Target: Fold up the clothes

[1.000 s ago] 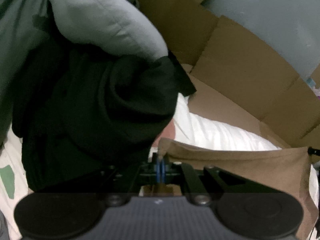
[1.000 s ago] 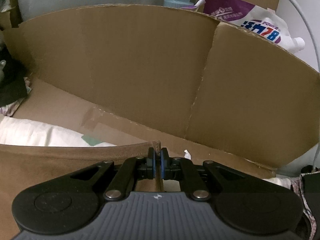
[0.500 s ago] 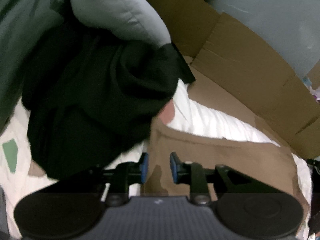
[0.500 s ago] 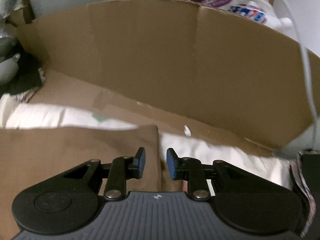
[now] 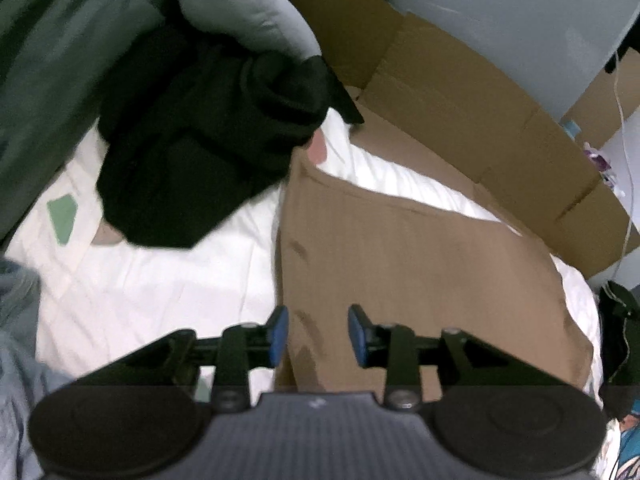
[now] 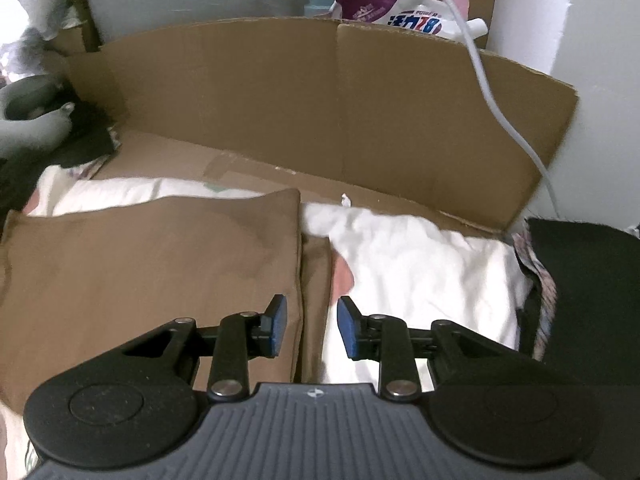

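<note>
A brown garment (image 5: 404,264) lies folded flat on the white bedding (image 5: 160,284); the right wrist view shows its folded right edge (image 6: 160,264). My left gripper (image 5: 318,334) hovers over the garment's near left edge, its jaws opening, and no cloth is pinched between the blue pads. Above the garment's right edge my right gripper (image 6: 307,326) also has its jaws opening, with the cloth lying loose below them.
A heap of black clothing (image 5: 208,148) and a grey pillow (image 5: 240,12) lie at the back left. Cardboard walls (image 6: 320,100) stand behind the bed. A white cable (image 6: 500,108) hangs at the right, a dark object (image 6: 592,280) sits at the right edge, and a detergent pouch (image 6: 400,12) shows behind the cardboard.
Both grippers were shut on the brown garment's far edge and have let it go and opened. Both have pulled back toward me, so more of the flat garment shows.
</note>
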`<state>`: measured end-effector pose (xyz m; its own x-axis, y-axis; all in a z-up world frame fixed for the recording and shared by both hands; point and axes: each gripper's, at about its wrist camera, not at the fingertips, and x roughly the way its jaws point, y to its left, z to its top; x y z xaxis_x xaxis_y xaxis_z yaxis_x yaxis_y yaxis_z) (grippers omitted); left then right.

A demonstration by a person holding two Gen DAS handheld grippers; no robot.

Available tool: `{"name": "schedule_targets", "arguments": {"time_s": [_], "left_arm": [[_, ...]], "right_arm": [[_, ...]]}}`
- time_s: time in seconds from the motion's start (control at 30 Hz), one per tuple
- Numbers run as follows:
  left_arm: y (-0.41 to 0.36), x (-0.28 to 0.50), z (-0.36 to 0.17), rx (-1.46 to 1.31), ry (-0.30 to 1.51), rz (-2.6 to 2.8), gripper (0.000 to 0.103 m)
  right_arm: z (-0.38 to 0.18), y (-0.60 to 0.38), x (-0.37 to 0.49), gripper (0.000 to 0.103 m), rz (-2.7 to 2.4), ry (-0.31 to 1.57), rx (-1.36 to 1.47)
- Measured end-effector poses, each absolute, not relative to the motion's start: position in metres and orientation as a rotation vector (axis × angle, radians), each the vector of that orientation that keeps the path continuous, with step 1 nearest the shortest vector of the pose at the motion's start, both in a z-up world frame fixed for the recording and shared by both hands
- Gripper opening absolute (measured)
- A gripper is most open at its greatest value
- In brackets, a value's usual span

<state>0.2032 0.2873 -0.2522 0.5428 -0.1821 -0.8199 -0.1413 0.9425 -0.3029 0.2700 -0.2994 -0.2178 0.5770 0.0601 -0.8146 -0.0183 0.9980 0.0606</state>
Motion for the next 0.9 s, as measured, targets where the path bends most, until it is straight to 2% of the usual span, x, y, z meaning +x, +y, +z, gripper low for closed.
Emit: {"name": "schedule_targets", "arguments": {"time_s": [0.27,0.57,0.77,0.9], "left_arm": [[0.281,0.167,-0.258,-0.358,1.033,-0.058,0.036],[0.281,0.134,-0.283,-0.349,1.078,-0.075,0.036],[0.282,0.123,-0.296,-0.362,1.093,-0.083,0.036],[0.282,0.122,-0.304,-0.374,1.112,-0.078,0.036]], "right_arm": [[-0.214,-0.314,0.205,0.041,0.073,0.934,0.083],[-0.271,-0.334,0.155,0.041,0.046,0.969,0.161],[-0.287,-0.325,0.160,0.042,0.113,0.977,0.170],[-0.294,-0.315,0.175,0.053,0.160,0.989,0.148]]}}
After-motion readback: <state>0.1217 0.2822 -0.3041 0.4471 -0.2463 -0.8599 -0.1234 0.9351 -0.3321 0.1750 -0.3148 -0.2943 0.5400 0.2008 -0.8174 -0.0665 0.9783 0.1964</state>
